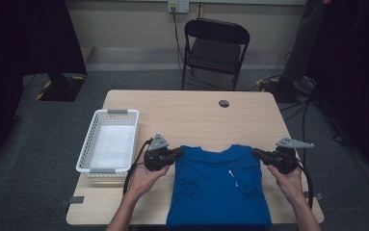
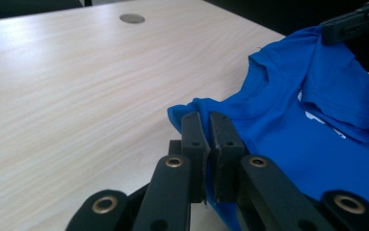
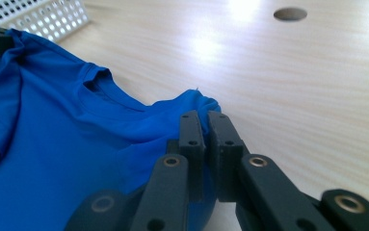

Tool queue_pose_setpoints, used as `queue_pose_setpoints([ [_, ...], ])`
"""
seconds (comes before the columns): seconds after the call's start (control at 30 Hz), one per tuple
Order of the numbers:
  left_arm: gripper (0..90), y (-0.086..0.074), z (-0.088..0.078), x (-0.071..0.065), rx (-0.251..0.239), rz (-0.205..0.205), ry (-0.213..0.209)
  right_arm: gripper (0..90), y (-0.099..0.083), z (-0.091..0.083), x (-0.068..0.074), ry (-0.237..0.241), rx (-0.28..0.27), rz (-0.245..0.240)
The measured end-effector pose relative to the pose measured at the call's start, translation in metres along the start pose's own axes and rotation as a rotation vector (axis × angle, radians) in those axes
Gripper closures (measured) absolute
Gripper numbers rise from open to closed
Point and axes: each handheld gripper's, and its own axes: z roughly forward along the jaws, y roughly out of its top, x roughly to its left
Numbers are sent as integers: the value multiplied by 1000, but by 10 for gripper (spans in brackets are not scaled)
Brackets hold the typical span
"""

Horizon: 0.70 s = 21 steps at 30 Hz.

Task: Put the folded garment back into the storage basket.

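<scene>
One pale wooden table [image 1: 191, 115] carries a blue T-shirt [image 1: 218, 185] spread at its six o'clock edge, collar toward twelve, with a white mesh basket [image 1: 109, 140] at nine o'clock, probably waiting for the folded shirt. Left tongs [image 1: 176, 155] at the shirt's ten o'clock shoulder and right tongs [image 1: 259, 154] at its two o'clock shoulder are each clamped on blue cloth, likely so both top corners lift evenly for a fold.
</scene>
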Motion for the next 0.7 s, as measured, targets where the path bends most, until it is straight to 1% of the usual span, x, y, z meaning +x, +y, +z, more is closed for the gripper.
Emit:
queue_pose_setpoints([
  [0.03,864,2,-2,1,-7,-1,1,852,2,-2,0,12,-10,8],
  [0.1,864,4,-4,3,-22,-13,2,852,7,-4,2,4,-19,-5],
  [0.17,864,5,-4,3,-39,-22,0,853,12,-7,3,19,-34,-4],
  [0.2,864,6,-3,3,-39,-20,-1,852,15,-7,4,24,-41,-4],
  [0.3,864,10,-3,5,-59,-27,2,852,23,-10,5,26,-57,-11],
  [0.4,864,17,-7,7,-75,-31,5,852,31,-10,6,19,-60,-21],
  [0.47,864,21,-10,8,-75,-27,6,852,37,-12,5,19,-70,-20],
  [0.7,864,38,-21,9,-106,-6,17,852,53,-15,7,21,-93,-27],
])
